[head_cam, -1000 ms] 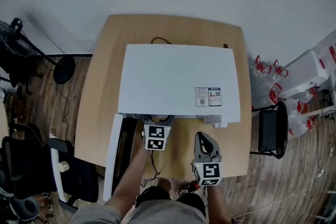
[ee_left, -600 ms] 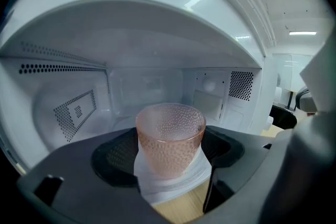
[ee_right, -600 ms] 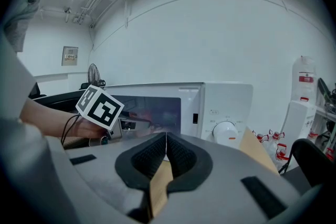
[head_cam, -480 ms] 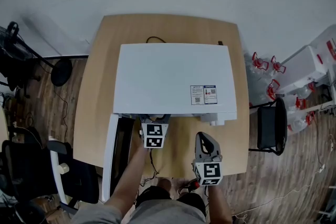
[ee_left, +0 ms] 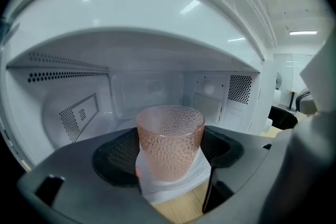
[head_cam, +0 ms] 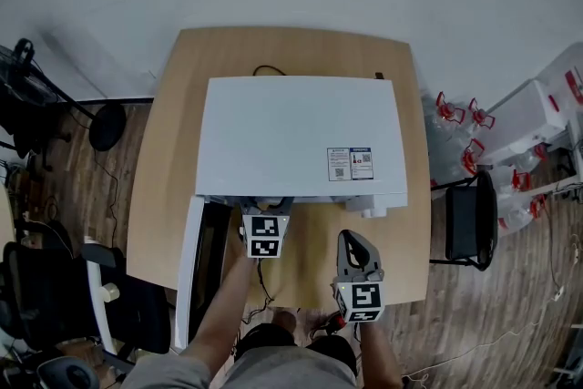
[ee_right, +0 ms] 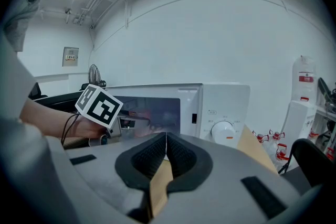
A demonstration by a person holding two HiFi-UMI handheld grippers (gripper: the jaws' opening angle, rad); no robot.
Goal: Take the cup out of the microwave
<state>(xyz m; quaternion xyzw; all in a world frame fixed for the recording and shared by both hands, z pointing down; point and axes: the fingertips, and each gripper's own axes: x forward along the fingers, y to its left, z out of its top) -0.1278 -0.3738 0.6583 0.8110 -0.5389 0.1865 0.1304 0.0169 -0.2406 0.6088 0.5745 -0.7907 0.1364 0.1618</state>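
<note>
While the microwave [head_cam: 301,137] gapes, the left gripper [ee_left: 170,159] clasps the cup [ee_left: 170,136]

I see a black cable [head_cam: 268,68] at the table's [head_cam: 167,196] far edge, and a black chair [head_cam: 471,223] beside its right edge.

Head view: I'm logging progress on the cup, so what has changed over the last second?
Almost nothing. The whole scene slid slightly left in frame, likely the view itself shifting. The left gripper stays at the microwave opening, its jaws on the pink cup; the right gripper stays shut over the table, the door still open.
</note>
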